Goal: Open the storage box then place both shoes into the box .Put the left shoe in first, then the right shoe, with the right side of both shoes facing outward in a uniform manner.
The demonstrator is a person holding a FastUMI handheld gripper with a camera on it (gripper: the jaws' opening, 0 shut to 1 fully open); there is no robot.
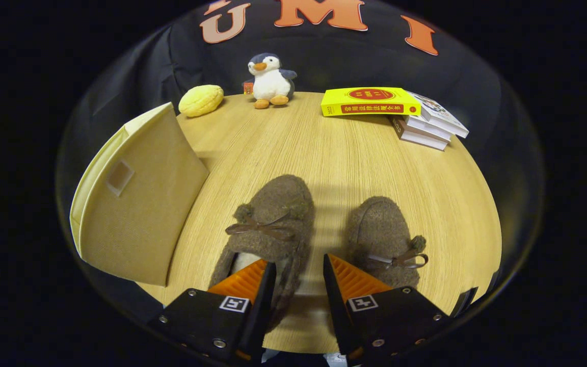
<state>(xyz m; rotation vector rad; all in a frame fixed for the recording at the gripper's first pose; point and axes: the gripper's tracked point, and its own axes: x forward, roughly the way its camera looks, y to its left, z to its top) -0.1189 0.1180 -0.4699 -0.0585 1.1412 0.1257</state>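
Two brown fuzzy shoes with bow laces lie on the wooden table (344,158), toes pointing away from me. The left shoe (278,209) is just ahead of my fingers, and the right shoe (382,229) lies beside it to the right. My gripper (297,262) is open. One finger sits over the left shoe's pale opening, the other over the gap between the shoes, so the left shoe's right side wall lies between them, with no visible squeeze. The beige fabric storage box (135,214) stands left of the shoes. A tan panel with a small patch faces me, and its inside is hidden.
At the table's far edge sit a plush penguin (270,81) and a yellow bun-shaped toy (201,100). A yellow book (370,102) and a stack of books (428,125) lie at the far right. Bare wood stretches beyond the shoes.
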